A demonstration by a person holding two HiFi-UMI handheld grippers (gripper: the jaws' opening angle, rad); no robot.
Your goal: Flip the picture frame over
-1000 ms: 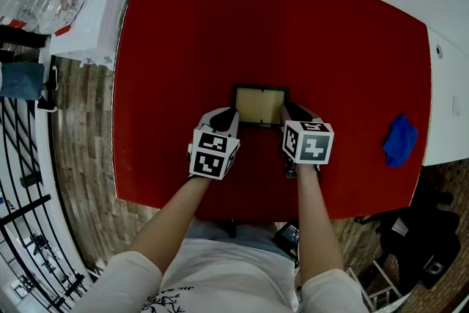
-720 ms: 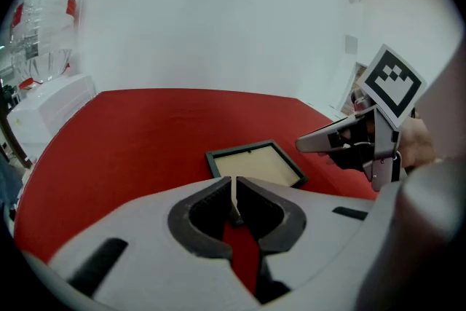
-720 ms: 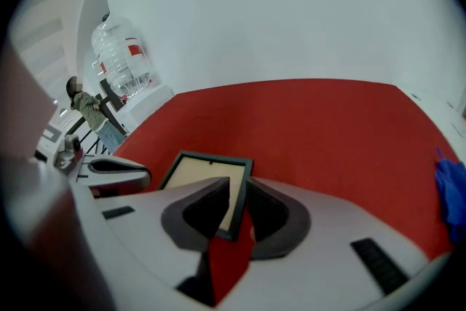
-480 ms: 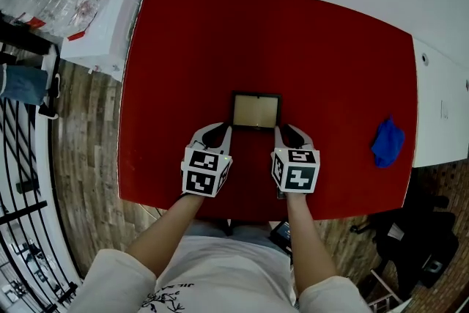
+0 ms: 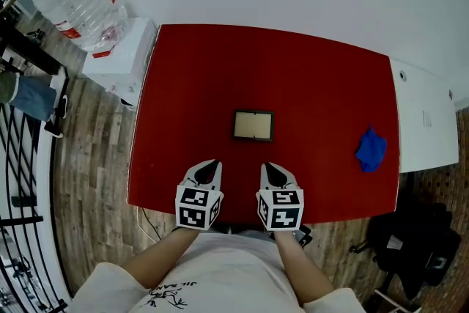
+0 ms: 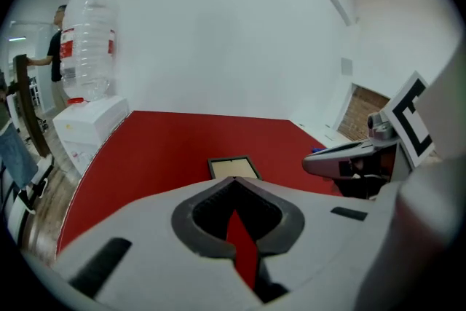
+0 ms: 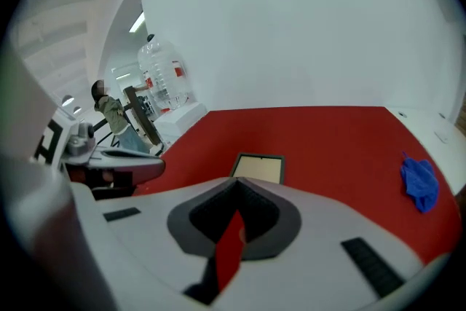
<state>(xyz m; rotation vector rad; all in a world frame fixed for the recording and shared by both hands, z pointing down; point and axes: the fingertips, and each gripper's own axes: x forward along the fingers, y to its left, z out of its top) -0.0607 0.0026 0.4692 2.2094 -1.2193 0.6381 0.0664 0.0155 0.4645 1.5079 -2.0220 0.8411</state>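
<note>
The picture frame (image 5: 253,125) is laid flat near the middle of the red table (image 5: 322,77), with a tan panel inside a dark border turned up. Whether that is the front or the backing cannot be told. The left gripper (image 5: 208,168) and the right gripper (image 5: 270,170) are held over the table's near edge, well apart from the frame. The jaws of both have just been closing and are now pressed together, with nothing between them.

If the flip is judged not yet done, both pairs of jaws should first be spread. One gripper should then be brought to the frame's left edge and the other to its right. A frame lying this flat is probably hard to pinch from above. One edge is best tipped up while the opposite edge is steadied, so that the frame is not shoved toward the far side. It should be turned over slowly and lowered, not dropped, in case glass is fitted. The blue cloth (image 5: 371,149) at the right is well clear and need not be touched.
</note>
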